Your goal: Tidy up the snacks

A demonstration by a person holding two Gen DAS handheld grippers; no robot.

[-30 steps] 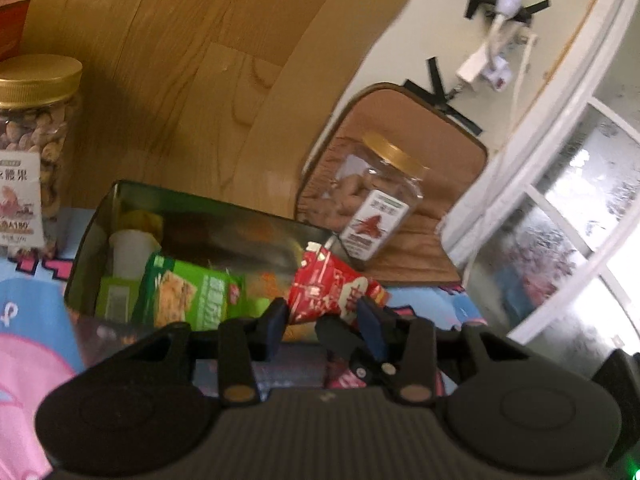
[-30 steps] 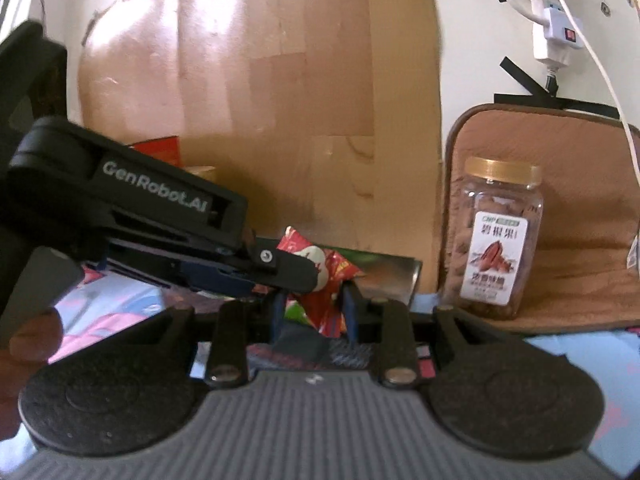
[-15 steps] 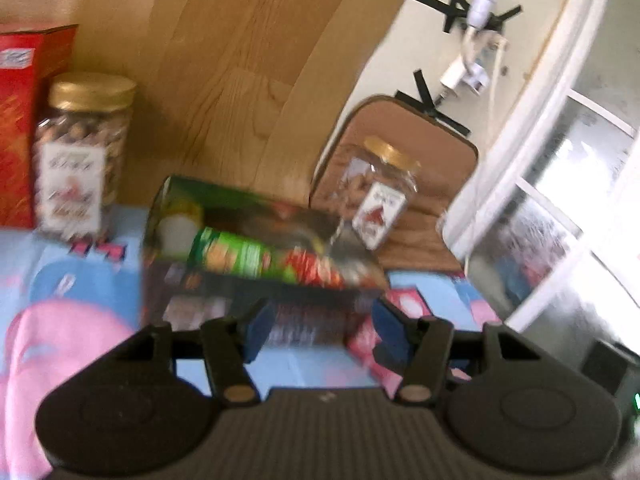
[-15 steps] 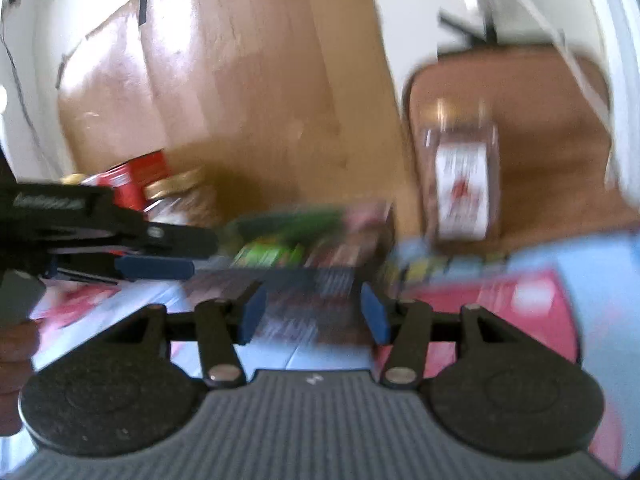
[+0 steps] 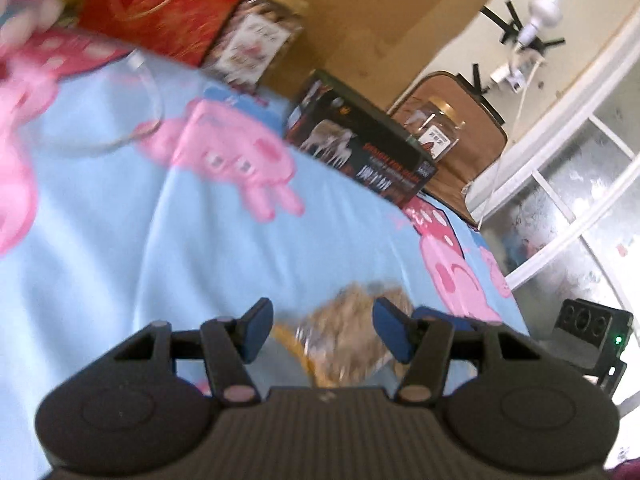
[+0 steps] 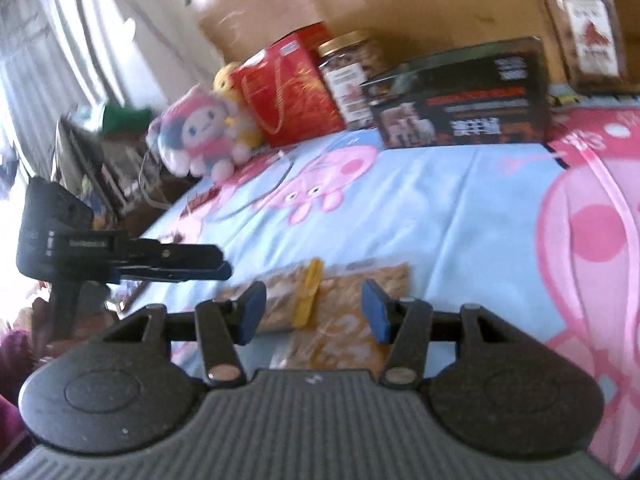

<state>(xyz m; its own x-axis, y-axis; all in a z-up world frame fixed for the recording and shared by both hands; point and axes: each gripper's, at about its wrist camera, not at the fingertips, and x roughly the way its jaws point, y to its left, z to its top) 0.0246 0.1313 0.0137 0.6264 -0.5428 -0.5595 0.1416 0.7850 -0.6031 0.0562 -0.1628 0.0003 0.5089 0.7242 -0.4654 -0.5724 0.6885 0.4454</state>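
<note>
A clear bag of tan snacks (image 6: 362, 280) with a yellow clip (image 6: 308, 296) lies on the blue cartoon cloth (image 6: 440, 208), near its front edge. My right gripper (image 6: 313, 312) hangs open over the bag, its blue pads on either side and apart from it. In the left wrist view the same bag (image 5: 348, 336) shows blurred between the pads of my left gripper (image 5: 323, 332), which is open too. The left gripper (image 6: 222, 266) reaches in from the left. The dark snack box (image 6: 460, 96) stands at the back of the cloth.
Behind the box are a gold-lidded nut jar (image 6: 348, 72), a red gift bag (image 6: 288, 92) and a plush toy (image 6: 196, 136). A second nut jar (image 6: 588, 28) stands on a brown pad at the back right. A window (image 5: 580, 208) runs along the right.
The red packet that the left gripper held over the box is gone from the jaws. Both grippers opened wider and drew back from the box to the bag near the cloth's front.
</note>
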